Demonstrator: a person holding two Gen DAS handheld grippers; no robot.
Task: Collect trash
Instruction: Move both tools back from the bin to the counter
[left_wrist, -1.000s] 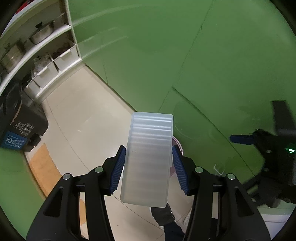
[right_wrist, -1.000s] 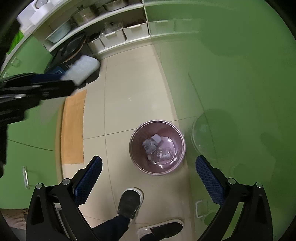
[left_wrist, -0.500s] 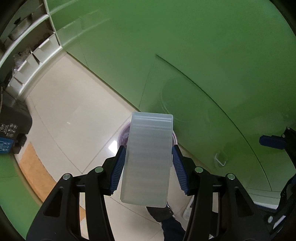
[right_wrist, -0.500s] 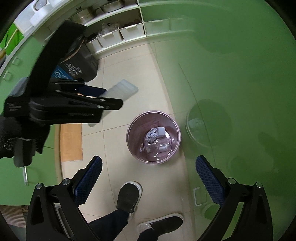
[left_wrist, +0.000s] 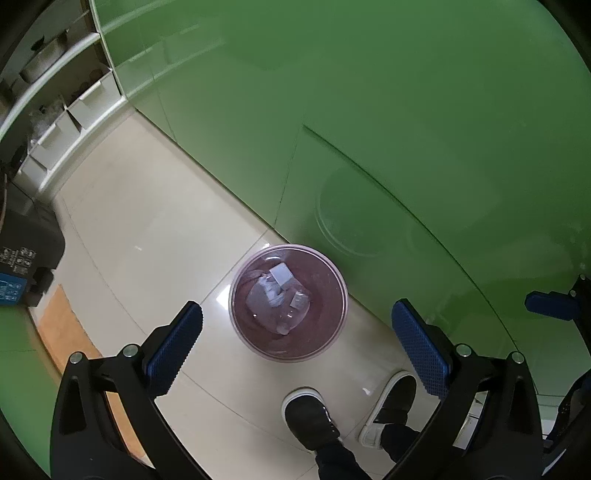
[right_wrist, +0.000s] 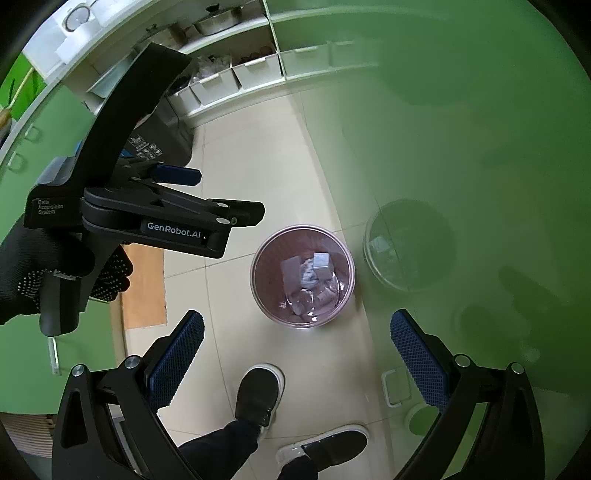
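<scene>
Both of your grippers are empty now. Half a second ago your left gripper (left_wrist: 295, 332) was pinching a translucent ribbed plastic box between its fingers; now those fingers are spread wide with nothing between them, and the pink trash bin (left_wrist: 288, 301) shows straight below through the gap. A pale boxy piece (right_wrist: 322, 260) lies on top of the crumpled scraps inside the bin, and judging by its look and position it is very likely the box you just let go, though the ribbing is too small to confirm. So that item counts as collected.

Your right gripper (right_wrist: 295, 354) hangs above the same bin with its fingers also spread and holding nothing. The bin stands on the tiled floor (left_wrist: 147, 229) just beside the green cabinet front (left_wrist: 369, 129), with your shoes (right_wrist: 258, 391) near its rim.

For the task, this means the drop is done and both hands are free. Your next move, as I judge it, is to turn back to the worktop and look for any remaining trash.
</scene>
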